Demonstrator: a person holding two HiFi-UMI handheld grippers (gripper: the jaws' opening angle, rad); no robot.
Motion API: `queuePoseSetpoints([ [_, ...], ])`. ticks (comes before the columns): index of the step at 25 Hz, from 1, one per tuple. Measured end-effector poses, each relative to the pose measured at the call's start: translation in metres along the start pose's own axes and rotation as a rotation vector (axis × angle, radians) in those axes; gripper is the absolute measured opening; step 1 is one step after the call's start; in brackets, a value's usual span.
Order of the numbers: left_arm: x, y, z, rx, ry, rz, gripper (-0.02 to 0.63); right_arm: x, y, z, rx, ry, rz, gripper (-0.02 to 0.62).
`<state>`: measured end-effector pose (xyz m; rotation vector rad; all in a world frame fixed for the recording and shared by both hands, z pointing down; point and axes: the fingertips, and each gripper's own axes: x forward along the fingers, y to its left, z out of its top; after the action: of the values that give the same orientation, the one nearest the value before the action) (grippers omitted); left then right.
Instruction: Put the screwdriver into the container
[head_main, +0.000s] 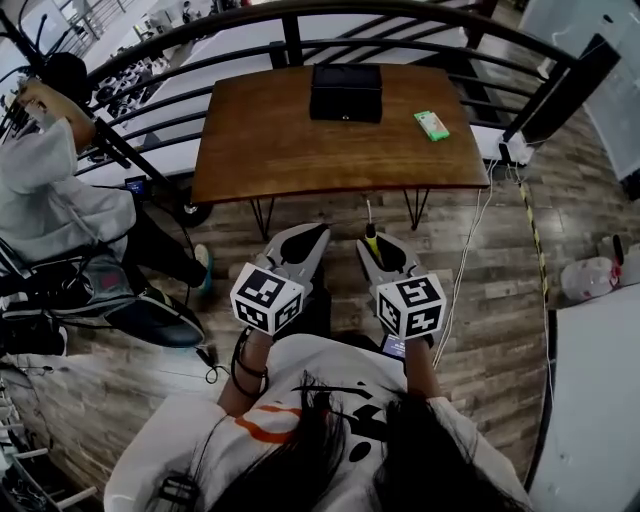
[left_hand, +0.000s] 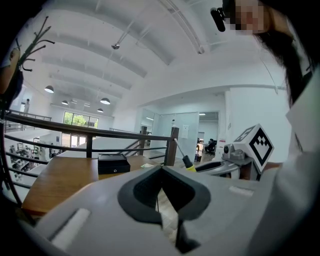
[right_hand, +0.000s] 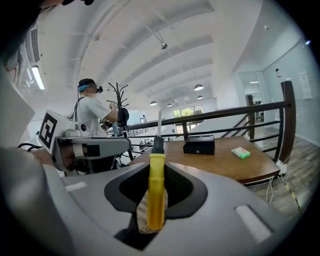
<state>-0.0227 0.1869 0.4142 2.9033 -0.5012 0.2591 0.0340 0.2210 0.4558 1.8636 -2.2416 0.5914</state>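
One step is judged done, the screwdriver (right_hand: 156, 195) being clamped by its yellow handle in the right gripper (head_main: 383, 262) short of the table (head_main: 300, 150), while the left gripper (head_main: 300, 250) is closed on nothing and the far black container (head_main: 345, 92) is not yet reached.

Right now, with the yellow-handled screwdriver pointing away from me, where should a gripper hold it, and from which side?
The yellow handle, approached from its butt end with a jaw on either side, as the right gripper holds the screwdriver now. It is the thick, straight part; the thin metal shaft would probably swivel, and is left free ahead to enter the black rectangular box.
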Motion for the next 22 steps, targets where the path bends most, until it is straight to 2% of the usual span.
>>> queuePoseSetpoints([
  [6, 0.035, 0.049, 0.005, -0.007, 0.009, -0.008, 0.000, 0.043, -0.024, 0.013, 0.008, 0.022, -0.013, 0.106],
  [14, 0.097, 0.133, 0.031, -0.001, 0.002, -0.071, 0.000, 0.130, -0.063, 0.047, 0.037, 0.045, -0.044, 0.106],
  [22, 0.130, 0.212, 0.050, -0.016, 0.013, -0.104, 0.000, 0.206, -0.079, 0.082, 0.048, 0.074, -0.075, 0.106],
])
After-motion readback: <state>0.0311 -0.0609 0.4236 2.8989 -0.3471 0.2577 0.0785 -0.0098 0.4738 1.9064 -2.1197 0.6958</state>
